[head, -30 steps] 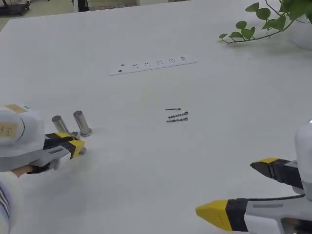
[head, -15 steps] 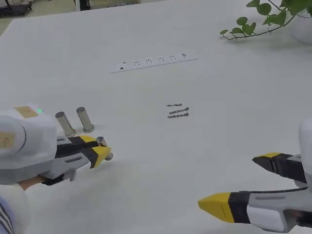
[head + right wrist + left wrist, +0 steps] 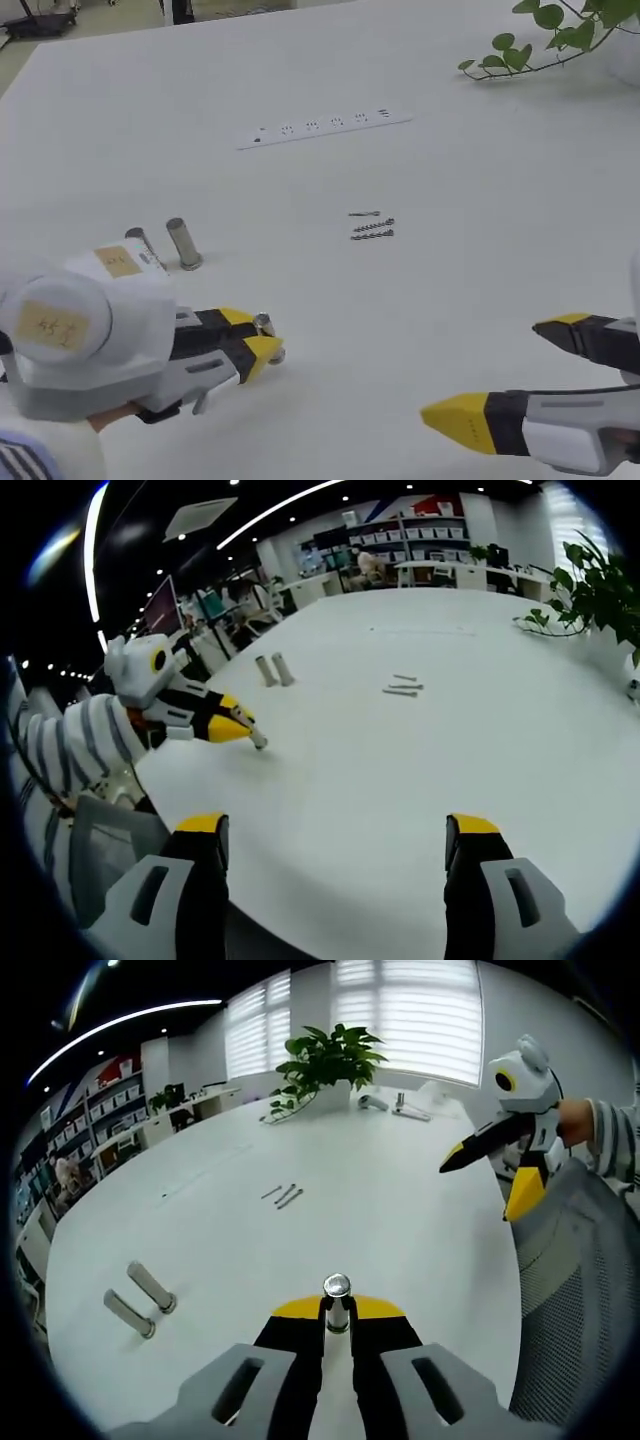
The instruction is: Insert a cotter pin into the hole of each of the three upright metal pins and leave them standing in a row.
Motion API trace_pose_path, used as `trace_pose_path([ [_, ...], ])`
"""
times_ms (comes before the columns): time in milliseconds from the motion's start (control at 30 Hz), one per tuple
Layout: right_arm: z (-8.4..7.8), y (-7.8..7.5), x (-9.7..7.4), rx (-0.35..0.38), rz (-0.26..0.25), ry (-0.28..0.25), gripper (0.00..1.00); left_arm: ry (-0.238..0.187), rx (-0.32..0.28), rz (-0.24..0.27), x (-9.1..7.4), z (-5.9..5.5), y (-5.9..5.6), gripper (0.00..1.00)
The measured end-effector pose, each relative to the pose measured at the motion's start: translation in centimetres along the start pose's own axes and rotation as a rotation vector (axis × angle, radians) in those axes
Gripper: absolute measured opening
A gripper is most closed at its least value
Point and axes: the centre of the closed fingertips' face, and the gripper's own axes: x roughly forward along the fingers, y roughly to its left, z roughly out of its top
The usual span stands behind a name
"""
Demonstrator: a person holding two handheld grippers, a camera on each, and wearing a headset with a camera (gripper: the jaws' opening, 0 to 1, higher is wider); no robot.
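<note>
The white table (image 3: 480, 180) is spreading wide under both tools. The left gripper (image 3: 262, 340) is clamping tight on one metal pin (image 3: 337, 1290), keeping it upright, low at the near side. The right gripper (image 3: 480, 368) is hanging wide open with nothing in it. The two other pins (image 3: 183, 243) are standing side by side behind the left gripper. The three cotter pins (image 3: 370, 226) are lying mid-table, well apart from everything.
</note>
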Motion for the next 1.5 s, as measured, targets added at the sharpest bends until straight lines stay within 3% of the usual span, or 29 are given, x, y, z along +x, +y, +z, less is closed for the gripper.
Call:
trace_pose_path([
  [333, -0.1, 0.4, 0.0, 0.005, 0.02, -0.003, 0.9, 0.019, 0.011, 0.011, 1.0, -0.8, -0.9, 0.07],
  [467, -0.2, 0.3, 0.0, 0.005, 0.018, 0.001, 0.9, -0.008, -0.021, 0.017, 1.2, -0.5, -0.7, 0.07],
  [1200, -0.2, 0.4, -0.2, 0.003, 0.018, -0.001, 0.89, -0.023, -0.039, 0.005, 1.0, -0.3, -1.0, 0.09],
  [1400, -0.1, 0.4, -0.3, 0.003, 0.016, -0.005, 0.89, -0.026, -0.034, -0.019, 0.5, -0.1, -1.6, 0.25],
  [1500, -0.1, 0.3, -0.4, 0.002, 0.013, -0.008, 0.89, -0.038, -0.029, -0.014, 0.2, 0.1, -1.7, 0.4],
])
